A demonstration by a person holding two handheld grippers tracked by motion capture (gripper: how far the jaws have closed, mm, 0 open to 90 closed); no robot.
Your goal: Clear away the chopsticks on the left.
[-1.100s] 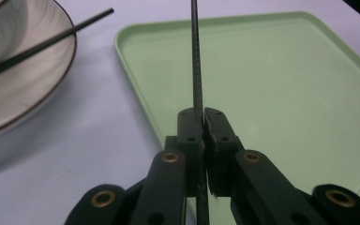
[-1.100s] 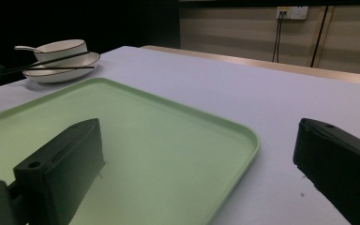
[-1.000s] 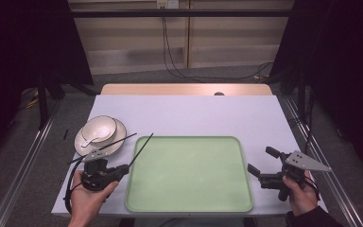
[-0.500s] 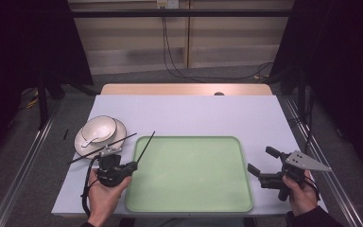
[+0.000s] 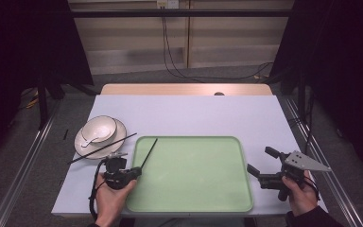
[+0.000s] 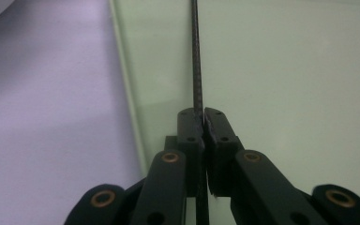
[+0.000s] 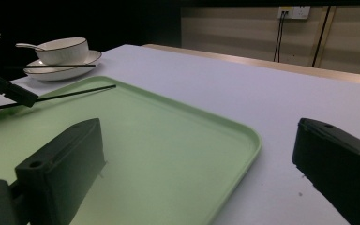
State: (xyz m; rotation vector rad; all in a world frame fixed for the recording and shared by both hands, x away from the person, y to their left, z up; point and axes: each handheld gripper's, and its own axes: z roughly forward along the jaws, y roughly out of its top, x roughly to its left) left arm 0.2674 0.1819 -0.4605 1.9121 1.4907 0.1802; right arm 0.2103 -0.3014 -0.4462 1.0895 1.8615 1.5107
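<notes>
Two black chopsticks are in play. One chopstick [image 5: 102,148] rests across the rim of the plate [image 5: 118,130] at the left of the table [image 5: 189,113], sloping down toward the tabletop; the plate carries a white bowl [image 5: 99,127] with a spoon [image 5: 90,140] in it. The held chopstick [image 5: 148,152] is clamped in the left gripper [image 5: 133,171], whose jaws are pressed fully together on the shaft near its rear end, as the left gripper view confirms [image 6: 197,70]. The stick projects forward over the left edge of the green tray [image 5: 238,142]; whether its tip touches the tray floor cannot be determined.

Handling characteristics, as judged: the chopstick is light, thin and rigid, with a finely textured surface along the shaft that should aid grip. Because the hold sits near one end, the long free length acts as a lever; any contact at the tip is likely to rotate the stick within the pads. A hold closer to mid-length would reduce this. A round, narrow shaft can also roll once released on the smooth tray.

The right gripper [image 5: 263,169] is held low beside the tray's right edge, jaws spread wide with nothing between them [image 7: 197,159].
</notes>
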